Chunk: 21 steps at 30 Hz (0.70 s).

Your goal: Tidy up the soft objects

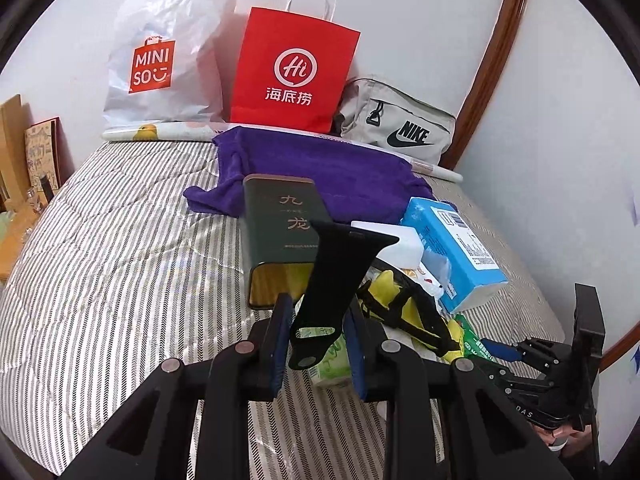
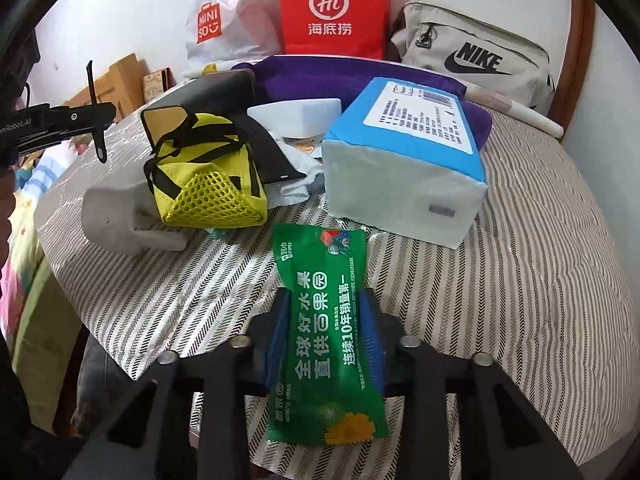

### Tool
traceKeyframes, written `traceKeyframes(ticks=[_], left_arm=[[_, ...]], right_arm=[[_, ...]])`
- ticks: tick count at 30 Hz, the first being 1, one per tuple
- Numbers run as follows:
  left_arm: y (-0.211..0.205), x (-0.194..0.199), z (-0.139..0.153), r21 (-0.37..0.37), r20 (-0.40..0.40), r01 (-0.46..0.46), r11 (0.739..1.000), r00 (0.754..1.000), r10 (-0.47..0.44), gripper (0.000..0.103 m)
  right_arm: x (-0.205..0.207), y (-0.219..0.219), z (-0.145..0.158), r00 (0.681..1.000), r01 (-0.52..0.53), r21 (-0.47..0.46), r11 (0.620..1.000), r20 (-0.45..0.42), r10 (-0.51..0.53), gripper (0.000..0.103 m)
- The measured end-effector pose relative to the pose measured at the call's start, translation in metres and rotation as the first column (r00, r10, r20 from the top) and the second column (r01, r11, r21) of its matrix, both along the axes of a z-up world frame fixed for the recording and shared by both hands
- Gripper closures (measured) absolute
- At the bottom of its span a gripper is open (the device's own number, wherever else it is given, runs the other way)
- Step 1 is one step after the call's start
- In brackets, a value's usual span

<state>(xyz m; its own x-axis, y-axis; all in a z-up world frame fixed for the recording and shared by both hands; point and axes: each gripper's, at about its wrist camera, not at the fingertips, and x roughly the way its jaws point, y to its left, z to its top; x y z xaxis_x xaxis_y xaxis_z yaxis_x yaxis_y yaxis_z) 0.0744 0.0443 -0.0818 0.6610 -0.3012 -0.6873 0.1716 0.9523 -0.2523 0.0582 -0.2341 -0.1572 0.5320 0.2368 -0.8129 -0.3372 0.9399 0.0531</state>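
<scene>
2 grippers, both loaded. Left gripper (image 1: 318,344) clamps the black strap (image 1: 340,276), lifted above the striped bed (image 1: 120,240). Right gripper (image 2: 326,344) pinches the green wipes packet (image 2: 326,320), its long axis along the fingers, pile straight ahead.

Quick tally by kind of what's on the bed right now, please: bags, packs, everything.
Bags: 3 (Miniso plastic bag, red paper bag, Nike pouch)
Tissue packs: 2 (blue tissue pack, green tissue pack)
Black straps: 2 ()
Purple towel: 1
Green tin: 1
Yellow mesh pouch: 1
Total: 10
</scene>
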Motion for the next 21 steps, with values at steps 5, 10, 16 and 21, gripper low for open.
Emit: traceKeyframes(ticks=[5,10,16,21], left_arm=[[-0.001,0.0,0.003,0.006,0.003,-0.003,1.0,1.0,0.003,0.078],[0.0,-0.001,0.009,0.013,0.009,-0.008,1.0,1.0,0.008,0.078],[0.002,0.0,0.021,0.027,0.019,-0.027,0.999,0.999,0.027,0.078],[0.005,0.003,0.035,0.032,0.038,-0.043,0.999,0.998,0.042,0.078]], right_arm=[[-0.004,-0.003,0.006,1.0,0.0,0.001,1.0,0.0,0.0,0.079],[-0.012,-0.01,0.023,1.0,-0.007,0.042,0.999,0.012,0.006,0.08],[-0.017,-0.017,0.051,0.998,-0.012,0.081,0.997,0.062,0.007,0.08],[-0.011,-0.024,0.076,0.994,-0.016,0.112,0.994,0.107,0.004,0.079]])
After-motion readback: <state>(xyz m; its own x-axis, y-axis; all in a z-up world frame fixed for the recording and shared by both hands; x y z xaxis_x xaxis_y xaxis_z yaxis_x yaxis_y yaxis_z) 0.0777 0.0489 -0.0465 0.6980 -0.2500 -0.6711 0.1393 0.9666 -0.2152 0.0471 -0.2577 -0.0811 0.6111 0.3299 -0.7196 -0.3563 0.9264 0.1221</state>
